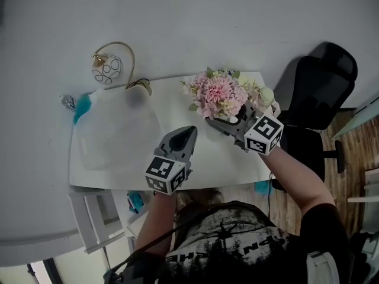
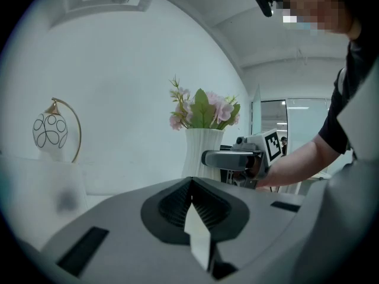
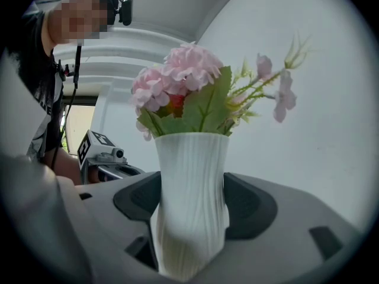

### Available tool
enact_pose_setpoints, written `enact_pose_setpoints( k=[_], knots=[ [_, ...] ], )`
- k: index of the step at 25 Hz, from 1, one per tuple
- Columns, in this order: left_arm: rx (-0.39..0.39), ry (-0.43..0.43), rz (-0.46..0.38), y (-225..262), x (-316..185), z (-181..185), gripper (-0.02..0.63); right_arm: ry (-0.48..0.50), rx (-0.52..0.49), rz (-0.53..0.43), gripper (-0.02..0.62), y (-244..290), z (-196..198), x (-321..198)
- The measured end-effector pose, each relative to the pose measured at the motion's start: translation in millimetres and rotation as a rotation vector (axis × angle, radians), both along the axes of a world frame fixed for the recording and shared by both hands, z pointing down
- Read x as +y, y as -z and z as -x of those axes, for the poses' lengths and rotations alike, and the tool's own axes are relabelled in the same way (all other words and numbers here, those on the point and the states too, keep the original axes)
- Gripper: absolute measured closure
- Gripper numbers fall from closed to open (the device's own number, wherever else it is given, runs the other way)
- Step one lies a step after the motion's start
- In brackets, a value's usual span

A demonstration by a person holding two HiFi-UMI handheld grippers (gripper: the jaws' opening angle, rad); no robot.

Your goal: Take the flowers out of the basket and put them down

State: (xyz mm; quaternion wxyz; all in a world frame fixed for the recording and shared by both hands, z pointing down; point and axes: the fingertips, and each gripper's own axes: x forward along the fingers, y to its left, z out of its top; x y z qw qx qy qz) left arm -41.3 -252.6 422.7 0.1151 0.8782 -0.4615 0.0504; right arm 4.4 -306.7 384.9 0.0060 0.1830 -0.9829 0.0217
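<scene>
Pink and cream flowers [image 1: 219, 94] stand in a white ribbed vase [image 3: 190, 206]; no basket shows in any view. My right gripper [image 1: 227, 123] is shut on the vase body, just under the blooms [image 3: 183, 87], and the vase stays upright near the table's far right corner. In the head view my left gripper [image 1: 189, 134] is over the middle of the white table [image 1: 118, 152], shut with nothing in it, and pointing toward the vase [image 2: 203, 149]. The right gripper [image 2: 237, 158] also appears in the left gripper view, beside the vase.
A round lamp [image 1: 109, 67] with a gold arch stands at the table's far left, with a teal thing [image 1: 82, 106] beside it. A black office chair [image 1: 317, 93] is right of the table. A white wall lies behind the table.
</scene>
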Motion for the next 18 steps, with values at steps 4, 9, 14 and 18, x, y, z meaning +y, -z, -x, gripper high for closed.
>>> enact_pose_setpoints(
  k=[4, 9, 14, 18],
  knots=[
    [-0.009, 0.005, 0.020, -11.3, 7.8, -8.3, 0.594, -0.015, -0.014, 0.007, 0.273, -23.8, -11.5, 3.6],
    [-0.023, 0.008, 0.062, -36.4, 12.6, -11.5, 0.594, -0.033, 0.002, 0.002, 0.273, -58.4, -17.4, 5.5],
    [-0.027, 0.010, 0.104, -57.4, 15.4, -15.9, 0.594, -0.063, 0.008, -0.029, 0.273, -80.3, -23.3, 6.7],
    [-0.044, 0.008, 0.129, -70.2, 18.2, -18.1, 0.594, -0.074, -0.006, -0.032, 0.273, -95.7, -24.5, 6.5]
  ],
)
